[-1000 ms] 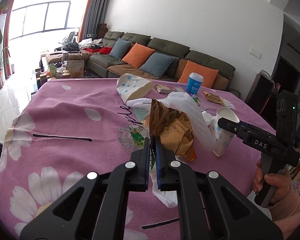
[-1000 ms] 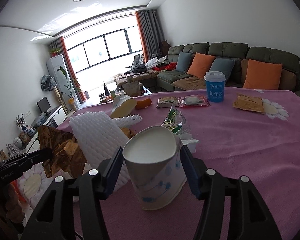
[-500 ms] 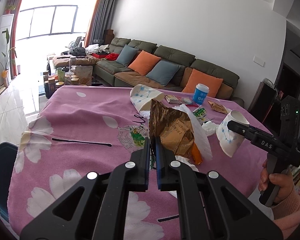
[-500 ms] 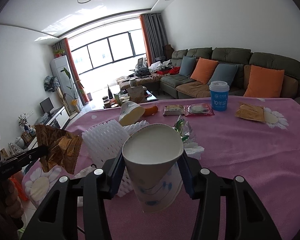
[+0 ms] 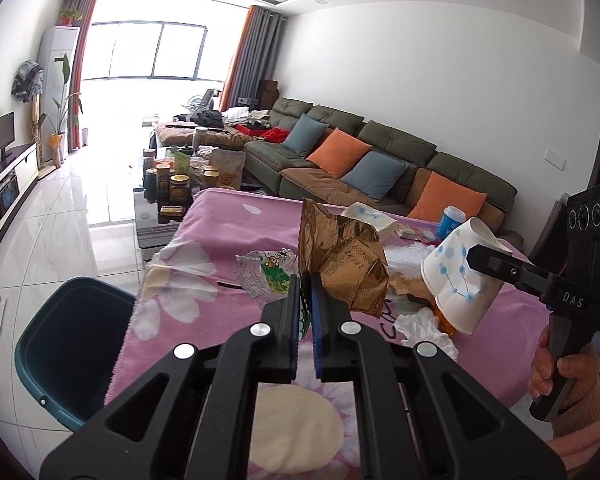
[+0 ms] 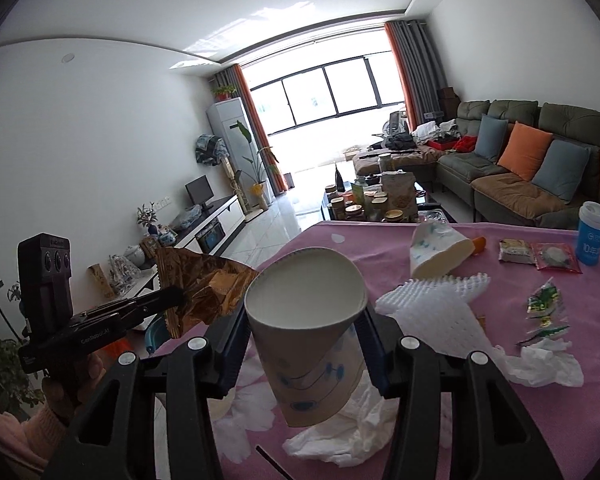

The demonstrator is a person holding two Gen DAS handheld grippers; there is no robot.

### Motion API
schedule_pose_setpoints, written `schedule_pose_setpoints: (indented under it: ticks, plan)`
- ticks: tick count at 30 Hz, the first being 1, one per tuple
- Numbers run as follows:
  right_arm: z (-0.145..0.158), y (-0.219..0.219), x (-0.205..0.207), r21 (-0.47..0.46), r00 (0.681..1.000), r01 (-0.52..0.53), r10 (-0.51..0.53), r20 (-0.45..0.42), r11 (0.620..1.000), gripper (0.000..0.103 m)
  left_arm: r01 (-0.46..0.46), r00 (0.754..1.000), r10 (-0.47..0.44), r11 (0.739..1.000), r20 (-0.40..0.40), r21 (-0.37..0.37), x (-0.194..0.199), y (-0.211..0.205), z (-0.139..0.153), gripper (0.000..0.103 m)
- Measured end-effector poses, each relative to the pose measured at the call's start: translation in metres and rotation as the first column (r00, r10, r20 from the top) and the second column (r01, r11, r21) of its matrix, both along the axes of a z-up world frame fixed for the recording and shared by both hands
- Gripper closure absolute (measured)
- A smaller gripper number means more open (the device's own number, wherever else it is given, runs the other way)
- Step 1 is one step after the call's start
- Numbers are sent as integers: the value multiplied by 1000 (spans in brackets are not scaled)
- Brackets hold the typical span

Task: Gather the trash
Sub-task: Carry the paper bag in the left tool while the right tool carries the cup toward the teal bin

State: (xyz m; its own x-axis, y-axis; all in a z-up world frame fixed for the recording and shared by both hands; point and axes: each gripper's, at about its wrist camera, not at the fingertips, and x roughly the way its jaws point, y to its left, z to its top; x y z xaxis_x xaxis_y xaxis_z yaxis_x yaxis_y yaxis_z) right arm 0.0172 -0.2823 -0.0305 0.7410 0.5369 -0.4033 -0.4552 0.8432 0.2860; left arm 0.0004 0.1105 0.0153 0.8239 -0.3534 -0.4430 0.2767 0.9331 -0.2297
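left claw [image 5: 306,280]: pressed together on the lower edge of the gold foil wrapper [image 5: 340,256]; the wrapper stands up above the tips, clear of the counter [image 5: 204,224]. An edge pinch suits a thin crinkly sheet with no body to clamp.
right claw [image 6: 306,344]: pinching the paper cup [image 6: 306,320] across its sides, mouth tilted toward the camera. The wall looks dented where the pads bear, so the grip is firm on a soft thing.
bin [image 5: 72,344]: dark teal, on the floor at the counter's near left corner, mouth facing up. Likely the drop point, being within reach of both hands.
step, my read: both pieces are lifted and off the cloth, ready to carry to the bin.
remaining trash: second paper cup [image 6: 436,252] on its side, white foam net [image 6: 432,300], crumpled tissue [image 6: 540,364], green-printed wrapper [image 6: 542,304], small snack packets [image 6: 538,256].
blue cup [image 6: 592,238]: lidded and upright at the far edge; can't tell if it is trash.
risk: foil held only by its edge may slip; the squashed cup could pop out.
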Motion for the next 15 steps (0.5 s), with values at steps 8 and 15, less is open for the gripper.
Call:
schedule_pose_setpoints:
  ticks: [8,15]
  plan:
    - [-3,50,25,-8,994,-109,108,-12,994,55,-43,999,41,998,-30,-46,-6,45,-8,97]
    - [-13,37,26,-7,997,-50,49,-53,999,55,79,995,-79,997,-64,2,2,5,-31,94]
